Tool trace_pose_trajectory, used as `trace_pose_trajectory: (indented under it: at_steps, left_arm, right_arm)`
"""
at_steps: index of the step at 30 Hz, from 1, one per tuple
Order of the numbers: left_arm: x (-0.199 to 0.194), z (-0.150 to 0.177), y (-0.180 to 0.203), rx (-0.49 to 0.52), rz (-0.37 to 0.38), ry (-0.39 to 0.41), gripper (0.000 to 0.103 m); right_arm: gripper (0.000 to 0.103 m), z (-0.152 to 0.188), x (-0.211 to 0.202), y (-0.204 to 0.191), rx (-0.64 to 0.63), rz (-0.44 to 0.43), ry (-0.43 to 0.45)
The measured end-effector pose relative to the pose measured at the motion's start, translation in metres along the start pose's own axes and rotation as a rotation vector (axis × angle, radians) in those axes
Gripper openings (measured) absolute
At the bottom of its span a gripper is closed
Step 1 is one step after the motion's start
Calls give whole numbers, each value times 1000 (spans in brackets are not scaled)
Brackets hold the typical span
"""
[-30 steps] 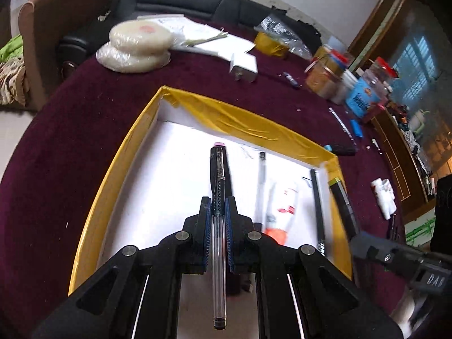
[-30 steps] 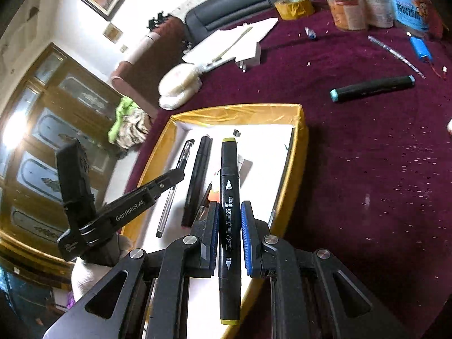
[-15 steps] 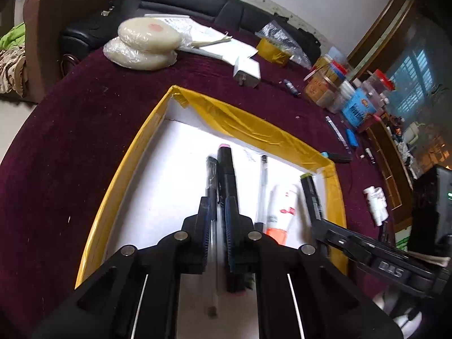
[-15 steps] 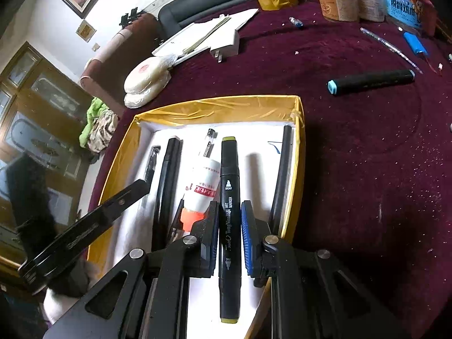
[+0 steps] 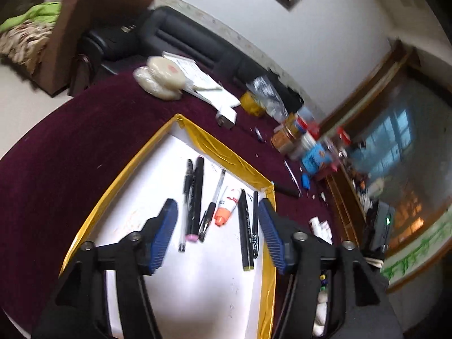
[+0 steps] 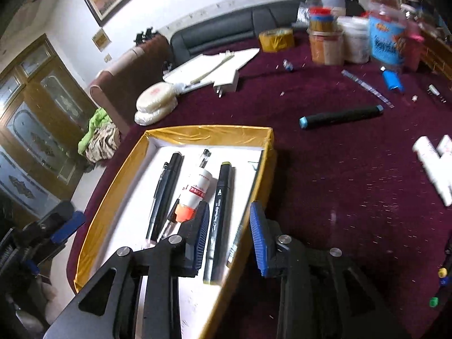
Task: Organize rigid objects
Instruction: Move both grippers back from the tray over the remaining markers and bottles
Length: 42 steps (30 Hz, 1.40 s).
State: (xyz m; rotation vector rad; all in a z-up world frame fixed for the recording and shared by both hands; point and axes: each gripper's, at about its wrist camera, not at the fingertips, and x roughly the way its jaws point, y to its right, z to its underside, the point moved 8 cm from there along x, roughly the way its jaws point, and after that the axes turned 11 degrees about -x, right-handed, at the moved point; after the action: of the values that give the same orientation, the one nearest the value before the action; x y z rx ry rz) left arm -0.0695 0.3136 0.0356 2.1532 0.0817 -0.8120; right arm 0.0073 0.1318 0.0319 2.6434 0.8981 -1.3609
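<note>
Both grippers are above the shallow white box with yellow taped walls, which sits on the round bench under a dark maroon cloth.

The left gripper is opening, its blue-padded jaws well apart with nothing between them, and no pad touches anything. Below it, on the box floor, the stationery lies in a rough row. A clear ballpoint pen with a black grip lies just beside a black marker with a pink end. Next come a slim black-tipped pen, then a white tube with red print and an orange cap.

On the right wrist view, the right gripper is opening too, though its jaws stand closer together. Between them, seen from above, is the black art marker with olive-yellow end caps. It lies flat on the box floor and the pads look clear of it. A thin black pen lies along the box's right wall, just beside that marker.

Outside the box, on the cloth, a black marker with teal ends lies well apart from it. Farther back stand a roll of yellow tape, a white plug adapter and a cluster of jars and tubs, blurred here.
</note>
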Motion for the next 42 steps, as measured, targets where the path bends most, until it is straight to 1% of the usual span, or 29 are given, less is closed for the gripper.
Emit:
trace_pose_trajectory:
  at_steps: [1, 3, 5, 9, 12, 15, 18, 25, 28, 34, 38, 42]
  left_arm:
    - [-7, 3, -4, -21, 7, 22, 63]
    - [-16, 9, -11, -34, -21, 57, 63]
    - [-17, 11, -14, -22, -57, 54, 63]
    - [-19, 9, -8, -29, -60, 76, 65]
    - [-16, 16, -1, -14, -55, 56, 65]
    - [-11, 23, 7, -5, -50, 40, 65]
    - [-7, 27, 9, -6, -55, 31, 65]
    - [1, 32, 4, -49, -76, -4, 65]
    - [5, 35, 4, -53, -82, -17, 65]
    - [13, 48, 22, -6, -70, -46, 65]
    - [17, 60, 44, 58, -50, -71, 65]
    - [24, 74, 66, 134, -39, -100, 65]
  right_arm:
    - [27, 4, -8, 2, -3, 2, 21]
    - [29, 8, -19, 5, -6, 8, 48]
    - [31, 13, -30, 9, -9, 19, 80]
    - [36, 19, -47, 13, -12, 41, 139]
    - [37, 18, -52, 13, -22, 49, 160]
    - [40, 21, -54, 16, -23, 53, 166]
    - [40, 25, -52, 21, -12, 47, 160]
    - [40, 30, -50, 34, 28, 33, 156]
    - [40, 31, -50, 37, 34, 29, 154]
    - [40, 35, -45, 48, 57, 18, 138]
    - [41, 37, -45, 57, 77, 19, 137]
    - [40, 38, -52, 75, 100, 27, 148]
